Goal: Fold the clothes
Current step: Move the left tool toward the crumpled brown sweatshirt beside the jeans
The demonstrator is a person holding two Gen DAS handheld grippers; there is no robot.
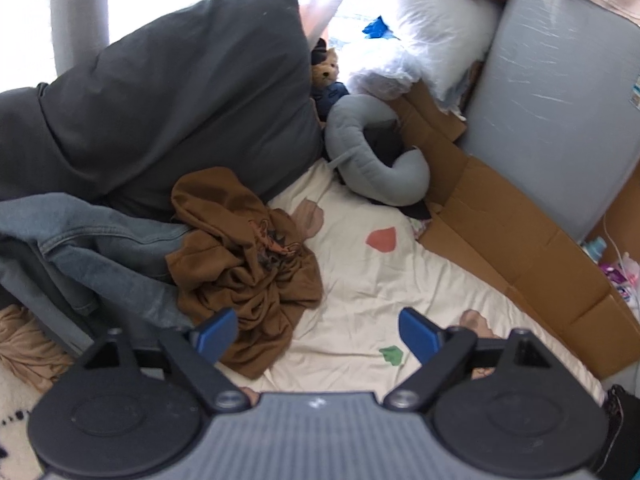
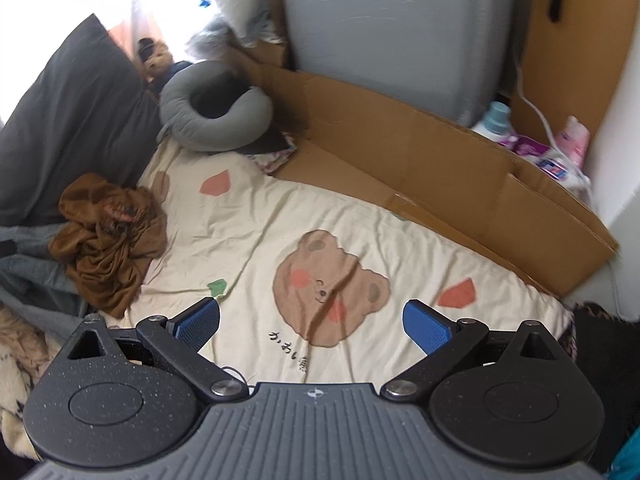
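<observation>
1. Left gripper (image 1: pixel 316 334) tilts down over the bed, jaws wide, nothing held; crumpled brown shirt (image 1: pixel 248 256) lies just beside its left finger.
2. Right gripper (image 2: pixel 312 326) tilts down likewise, jaws wide and empty, over the wrinkled cream sheet (image 2: pixel 248 232) with its bear print (image 2: pixel 332 284); stiff cardboard (image 2: pixel 440 168) borders it.

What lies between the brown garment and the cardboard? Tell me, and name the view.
Only bare cream bedsheet with printed shapes lies between the crumpled brown garment and the cardboard; the right wrist view shows it best.
</observation>
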